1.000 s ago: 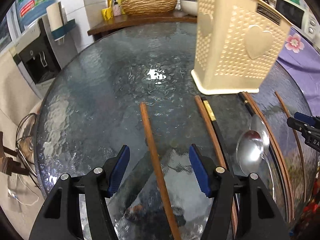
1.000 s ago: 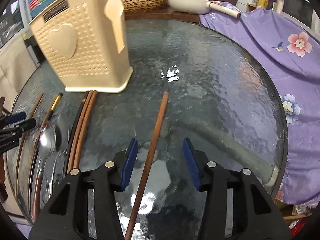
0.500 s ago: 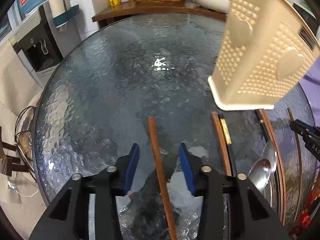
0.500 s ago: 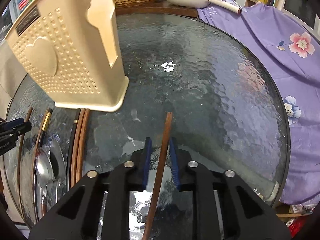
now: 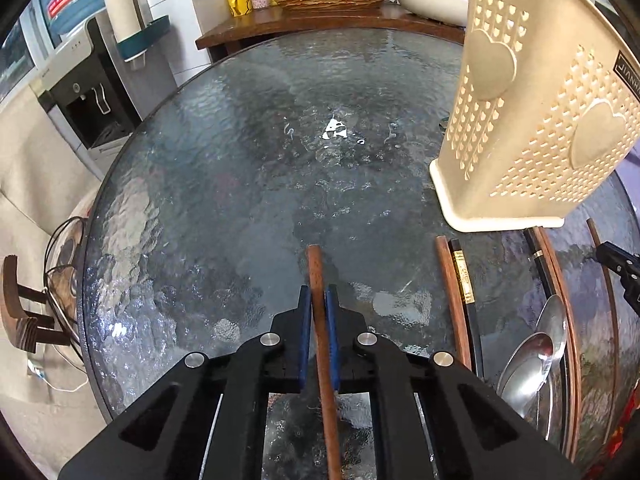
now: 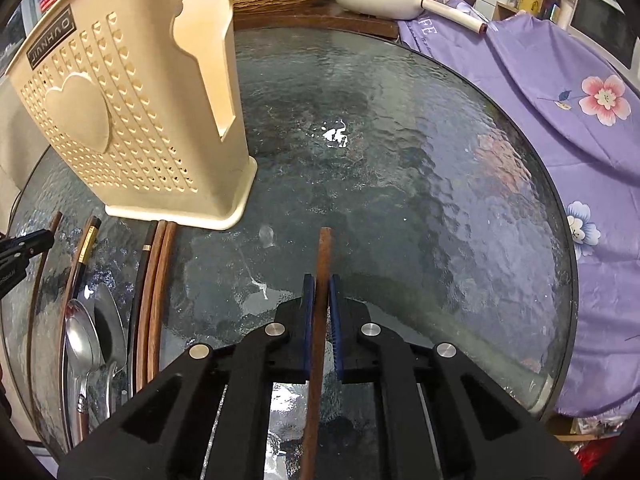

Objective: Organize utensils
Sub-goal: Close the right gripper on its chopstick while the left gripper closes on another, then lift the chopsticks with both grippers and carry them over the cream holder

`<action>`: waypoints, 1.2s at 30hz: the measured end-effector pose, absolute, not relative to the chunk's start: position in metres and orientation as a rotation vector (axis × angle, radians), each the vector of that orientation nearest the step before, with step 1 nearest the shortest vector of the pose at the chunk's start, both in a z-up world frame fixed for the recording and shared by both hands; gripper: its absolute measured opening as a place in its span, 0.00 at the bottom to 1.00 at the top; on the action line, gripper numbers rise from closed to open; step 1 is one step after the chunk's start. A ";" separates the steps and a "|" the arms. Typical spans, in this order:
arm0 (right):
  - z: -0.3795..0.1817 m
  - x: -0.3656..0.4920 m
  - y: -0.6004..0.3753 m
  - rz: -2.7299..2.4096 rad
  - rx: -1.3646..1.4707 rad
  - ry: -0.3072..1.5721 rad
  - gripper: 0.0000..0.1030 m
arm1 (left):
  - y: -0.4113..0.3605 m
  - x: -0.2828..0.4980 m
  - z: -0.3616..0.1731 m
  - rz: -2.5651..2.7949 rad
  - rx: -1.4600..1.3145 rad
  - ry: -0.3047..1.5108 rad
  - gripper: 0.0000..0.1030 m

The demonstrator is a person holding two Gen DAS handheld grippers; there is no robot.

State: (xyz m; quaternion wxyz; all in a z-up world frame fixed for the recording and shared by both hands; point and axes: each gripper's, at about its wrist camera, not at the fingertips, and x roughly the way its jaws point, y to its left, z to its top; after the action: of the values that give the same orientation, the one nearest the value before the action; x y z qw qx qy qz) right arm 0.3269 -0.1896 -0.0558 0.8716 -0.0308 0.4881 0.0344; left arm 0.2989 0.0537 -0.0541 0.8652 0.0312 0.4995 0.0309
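Clamping a brown wooden chopstick point(image 5: 320, 320) between its blue pads, the left hand-held gripper point(image 5: 316, 300) points down at the glass worktop point(image 5: 224, 168), with the cream utensil holder point(image 5: 532, 128) ahead to its right and more chopsticks point(image 5: 454, 300) and steel spoons point(image 5: 528, 364) lying on its right side. Seen from the right wrist, the right hand-held gripper point(image 6: 320, 292) is likewise closed on another brown chopstick point(image 6: 322, 264), the cream holder point(image 6: 136, 112) ahead to its left, spoons point(image 6: 84, 344) and chopsticks point(image 6: 154, 280) lying left of it.
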 end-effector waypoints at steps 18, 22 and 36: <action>-0.030 0.304 -0.205 0.125 0.036 0.893 0.07 | 0.059 0.291 -0.048 0.015 -0.011 0.988 0.06; -0.004 0.292 -0.207 0.142 0.031 0.817 0.07 | 0.060 0.281 -0.024 -0.017 -0.031 0.927 0.06; 0.100 0.235 -0.196 0.249 0.033 0.545 0.07 | 0.039 0.226 0.082 -0.123 -0.020 0.645 0.06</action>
State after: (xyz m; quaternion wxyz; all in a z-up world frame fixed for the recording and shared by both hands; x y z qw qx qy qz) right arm 0.2354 -0.1961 0.0997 0.9553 0.0163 0.2684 0.1228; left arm 0.2262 0.0392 0.0815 0.9466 -0.0097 0.3165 -0.0606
